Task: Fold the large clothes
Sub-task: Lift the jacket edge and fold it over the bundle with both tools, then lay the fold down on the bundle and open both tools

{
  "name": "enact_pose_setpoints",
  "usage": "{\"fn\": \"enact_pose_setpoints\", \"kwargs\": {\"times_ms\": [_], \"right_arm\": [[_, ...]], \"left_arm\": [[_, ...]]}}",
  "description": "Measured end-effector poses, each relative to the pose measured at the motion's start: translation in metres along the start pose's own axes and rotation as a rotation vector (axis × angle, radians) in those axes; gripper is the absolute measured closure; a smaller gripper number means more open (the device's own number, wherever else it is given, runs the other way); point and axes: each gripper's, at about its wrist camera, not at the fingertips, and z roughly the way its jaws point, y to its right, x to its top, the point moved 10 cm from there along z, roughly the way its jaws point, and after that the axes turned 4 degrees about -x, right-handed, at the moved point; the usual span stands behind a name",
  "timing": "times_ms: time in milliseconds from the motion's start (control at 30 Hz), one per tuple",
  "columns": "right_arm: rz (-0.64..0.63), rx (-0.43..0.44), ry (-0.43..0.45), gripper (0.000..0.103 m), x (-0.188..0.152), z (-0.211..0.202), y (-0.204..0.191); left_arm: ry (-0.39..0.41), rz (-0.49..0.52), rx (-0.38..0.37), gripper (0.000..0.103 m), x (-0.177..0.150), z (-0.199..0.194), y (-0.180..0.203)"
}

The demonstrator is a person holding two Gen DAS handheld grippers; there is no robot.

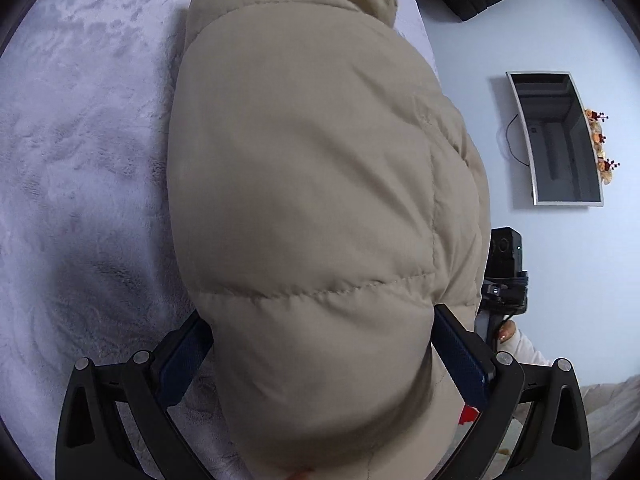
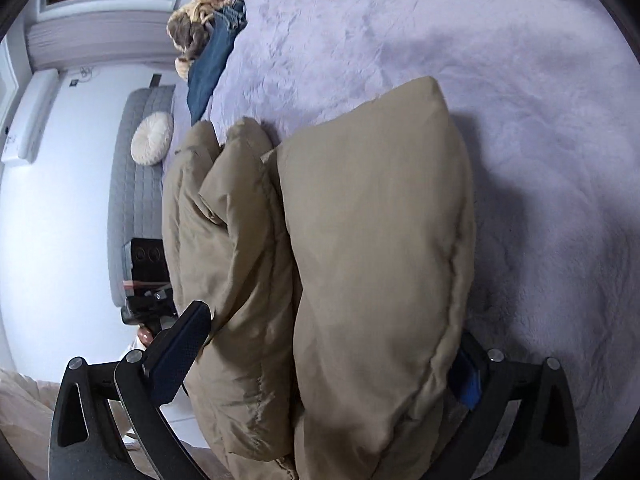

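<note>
The beige puffer jacket [image 2: 360, 240] is lying bundled on the lilac fleece blanket [image 2: 500, 60], near its edge. The right gripper [image 2: 328, 344] is standing at its widest, with the jacket's folds bulging between its jaws; whether the pads are pressing I cannot tell. The left gripper [image 1: 320, 344] is straddling the jacket too, both blue pads [image 1: 460, 352] touching the padding. Jeans [image 2: 212, 64] are lying far across the blanket from the jacket.

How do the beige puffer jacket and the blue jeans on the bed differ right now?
The puffer jacket is beige, bulky and bunched between both grippers; the jeans are blue, thin and lie flat, untouched, at the far edge. The jacket fills the near view; the jeans look small. Both rest on the lilac blanket.
</note>
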Motion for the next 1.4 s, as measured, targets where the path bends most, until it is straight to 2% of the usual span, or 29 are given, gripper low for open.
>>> {"fn": "enact_pose_setpoints", "kwargs": {"times_ms": [100, 167, 233, 333, 467, 500, 633, 700, 767, 900, 1067, 1267, 1400], "right_arm": [[0.004, 0.034, -0.044, 0.000, 0.005, 0.023, -0.001], [0.019, 0.037, -0.059, 0.000, 0.011, 0.033, 0.001], [0.034, 0.032, -0.062, 0.000, 0.014, 0.037, 0.001], [0.042, 0.006, -0.046, 0.000, 0.015, 0.036, -0.001], [0.078, -0.030, -0.028, 0.002, 0.015, 0.035, -0.006], [0.082, -0.038, -0.021, 0.005, 0.016, 0.035, -0.008], [0.077, -0.053, 0.002, 0.041, 0.018, 0.029, -0.020], [0.064, -0.061, 0.015, 0.050, 0.018, 0.027, -0.032], [0.041, -0.063, 0.035, 0.053, 0.024, 0.029, -0.050], [0.004, -0.059, 0.086, 0.053, 0.033, 0.035, -0.087], [-0.044, -0.050, 0.132, 0.053, 0.057, 0.074, -0.146], [-0.115, -0.023, 0.147, 0.053, 0.113, 0.147, -0.206], [-0.122, -0.037, 0.131, 0.053, 0.150, 0.191, -0.211]], "left_arm": [[-0.008, -0.062, -0.072, 0.000, 0.004, 0.014, -0.004], [0.002, -0.080, -0.061, 0.000, 0.008, 0.021, -0.002], [0.011, -0.068, -0.005, 0.000, 0.011, 0.025, 0.003], [0.038, -0.008, 0.122, 0.000, 0.015, 0.026, 0.015], [0.074, 0.073, 0.247, 0.010, 0.021, 0.022, 0.032], [0.083, 0.083, 0.263, 0.012, 0.022, 0.021, 0.035], [0.121, 0.123, 0.297, 0.022, 0.028, 0.017, 0.046], [0.134, 0.141, 0.294, 0.023, 0.028, 0.010, 0.052], [0.152, 0.166, 0.284, 0.023, 0.031, -0.002, 0.061], [0.198, 0.194, 0.261, 0.023, 0.054, -0.040, 0.059], [0.245, 0.222, 0.272, 0.023, 0.084, -0.104, 0.042], [0.337, 0.209, 0.319, 0.023, 0.145, -0.183, -0.009], [0.364, 0.159, 0.375, 0.023, 0.178, -0.204, -0.061]]}}
